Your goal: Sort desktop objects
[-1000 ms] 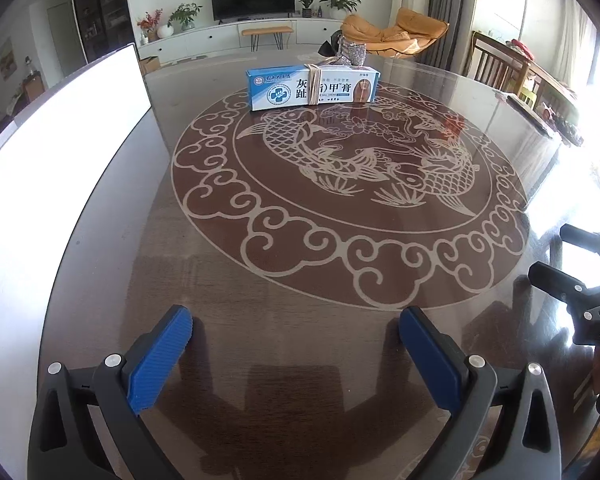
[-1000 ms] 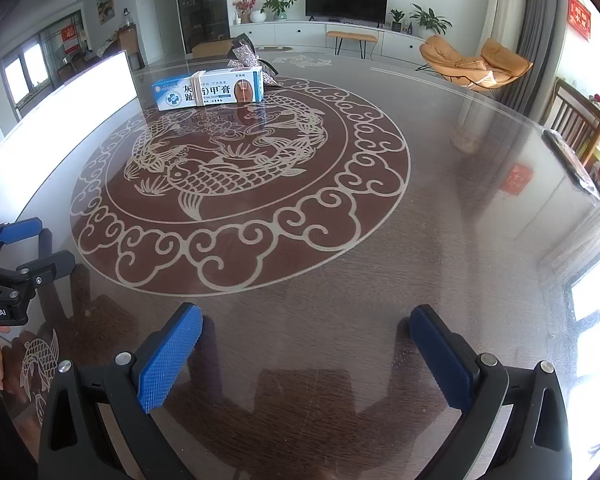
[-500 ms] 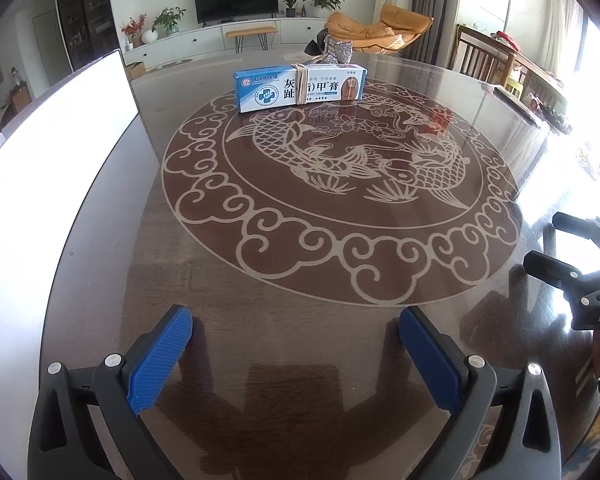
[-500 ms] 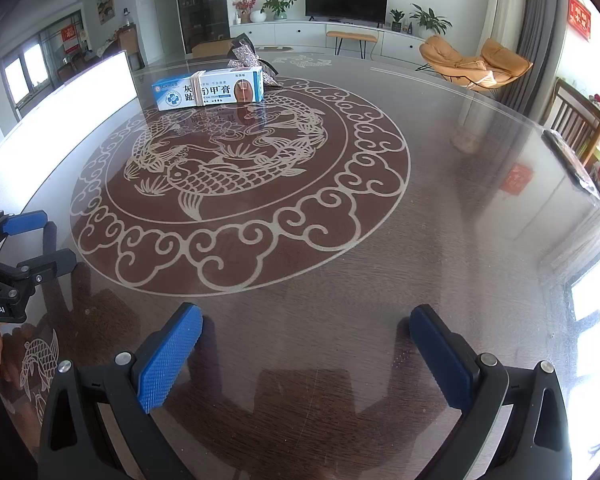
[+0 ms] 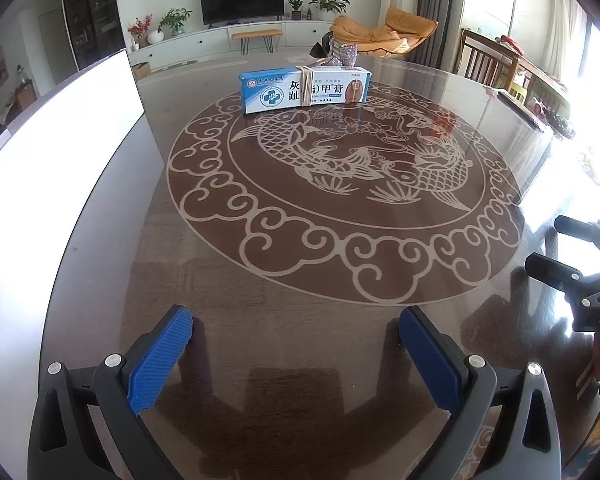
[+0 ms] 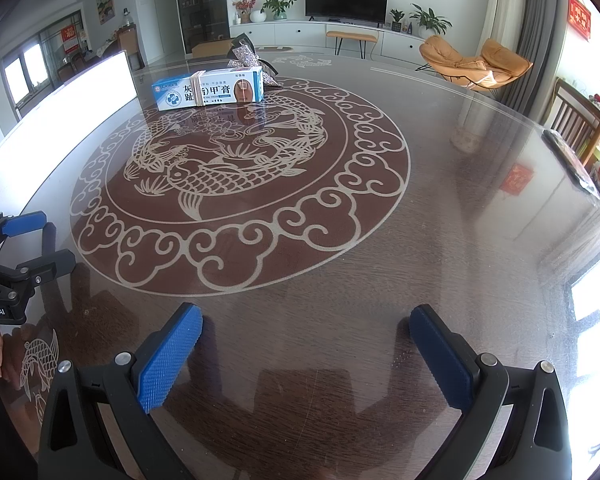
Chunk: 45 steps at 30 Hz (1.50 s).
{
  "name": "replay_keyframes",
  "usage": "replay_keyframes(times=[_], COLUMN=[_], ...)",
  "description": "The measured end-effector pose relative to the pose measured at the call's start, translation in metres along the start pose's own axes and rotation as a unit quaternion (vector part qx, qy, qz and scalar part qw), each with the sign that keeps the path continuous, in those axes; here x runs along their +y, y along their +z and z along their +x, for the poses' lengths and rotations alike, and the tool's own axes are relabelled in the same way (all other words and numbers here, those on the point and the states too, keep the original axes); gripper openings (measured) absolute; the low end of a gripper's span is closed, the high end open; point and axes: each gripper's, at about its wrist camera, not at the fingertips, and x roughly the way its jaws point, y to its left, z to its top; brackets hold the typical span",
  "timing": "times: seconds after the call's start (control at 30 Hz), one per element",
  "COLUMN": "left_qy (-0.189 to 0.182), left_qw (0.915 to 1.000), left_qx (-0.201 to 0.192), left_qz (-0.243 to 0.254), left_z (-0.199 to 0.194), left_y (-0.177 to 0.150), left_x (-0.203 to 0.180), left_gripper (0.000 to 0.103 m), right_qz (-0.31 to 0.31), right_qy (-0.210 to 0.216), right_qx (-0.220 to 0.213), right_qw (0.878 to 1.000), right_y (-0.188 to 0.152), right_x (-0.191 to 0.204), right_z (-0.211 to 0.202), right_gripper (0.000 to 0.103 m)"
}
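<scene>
Glossy brown tabletop [image 5: 260,320] with a koi medallion fills both views. Left claw [image 5: 296,344] and right claw [image 6: 306,344] hover low over its near edge, side by side, both spread wide and empty. Well beyond them stands the task's item — a blue-and-white ointment box [image 5: 305,89] bound with rubber bands — at the medallion's far rim.

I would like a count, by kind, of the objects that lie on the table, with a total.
Blue and white ointment box, with rubber bands around it: 1
Glittery silver object behind the box, partly hidden: 1
Total: 2
Both lie on the far side of the table; both grippers are open and empty.
</scene>
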Motion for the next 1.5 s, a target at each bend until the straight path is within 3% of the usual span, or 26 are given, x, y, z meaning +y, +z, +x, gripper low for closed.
replay_keyframes(times=[0.33, 0.43, 0.5, 0.57, 0.67, 0.8, 0.93, 1.03, 1.07, 1.13, 1.23, 1.27, 1.3, 1.4, 1.5], left_qy=[0.001, 0.002, 0.002, 0.002, 0.002, 0.002, 0.002, 0.002, 0.002, 0.002, 0.002, 0.002, 0.002, 0.002, 0.002], left_qw=[1.0, 1.0, 1.0, 1.0, 1.0, 1.0, 1.0, 1.0, 1.0, 1.0, 1.0, 1.0, 1.0, 1.0, 1.0], left_qx=[-0.001, -0.001, -0.001, -0.001, -0.001, -0.001, -0.001, -0.001, -0.001, -0.001, -0.001, -0.001, -0.001, -0.001, -0.002], left_qz=[-0.001, -0.002, -0.003, -0.003, -0.003, -0.003, -0.003, -0.003, -0.003, -0.003, -0.003, -0.003, -0.003, -0.003, -0.003], left_z=[-0.001, -0.001, -0.001, -0.001, -0.001, -0.001, -0.001, -0.001, -0.001, -0.002, -0.002, -0.002, -0.001, -0.002, -0.001], left_y=[-0.001, -0.001, -0.001, -0.001, -0.001, -0.002, -0.002, -0.002, -0.001, -0.002, -0.001, -0.001, -0.001, -0.001, -0.001], left_x=[0.001, 0.001, 0.001, 0.001, 0.001, 0.001, 0.001, 0.001, 0.001, 0.001, 0.001, 0.001, 0.001, 0.0, 0.0], left_gripper=[0.103, 0.103, 0.103, 0.103, 0.103, 0.103, 0.103, 0.103, 0.103, 0.103, 0.103, 0.103, 0.103, 0.103, 0.103], right_qz=[-0.013, -0.052, -0.055, -0.031, 0.054, 0.183, 0.239, 0.251, 0.232, 0.138, 0.019, -0.008, -0.024, -0.041, -0.006], right_qy=[0.008, 0.036, 0.024, 0.011, 0.015, 0.037, 0.102, 0.242, 0.275, 0.321, 0.386, 0.377, 0.351, 0.223, 0.154], right_qx=[0.005, 0.023, 0.038, 0.026, -0.009, -0.033, -0.013, 0.034, 0.053, 0.086, 0.138, 0.134, 0.119, 0.056, 0.023], right_qw=[1.0, 0.998, 0.997, 0.999, 0.998, 0.982, 0.966, 0.937, 0.932, 0.933, 0.912, 0.916, 0.928, 0.972, 0.988], right_y=[0.005, 0.03, 0.059, 0.094, 0.15, 0.204, 0.231, 0.225, 0.22, 0.207, 0.176, 0.168, 0.165, 0.178, 0.199], right_x=[0.001, 0.003, 0.0, -0.006, -0.024, -0.04, -0.026, -0.003, 0.012, 0.048, 0.087, 0.092, 0.091, 0.078, 0.06], right_z=[0.004, 0.021, 0.039, 0.053, 0.065, 0.091, 0.128, 0.151, 0.153, 0.145, 0.117, 0.105, 0.095, 0.081, 0.088], right_gripper=[0.103, 0.103, 0.103, 0.103, 0.103, 0.103, 0.103, 0.101, 0.099, 0.098, 0.096, 0.096, 0.096, 0.096, 0.096])
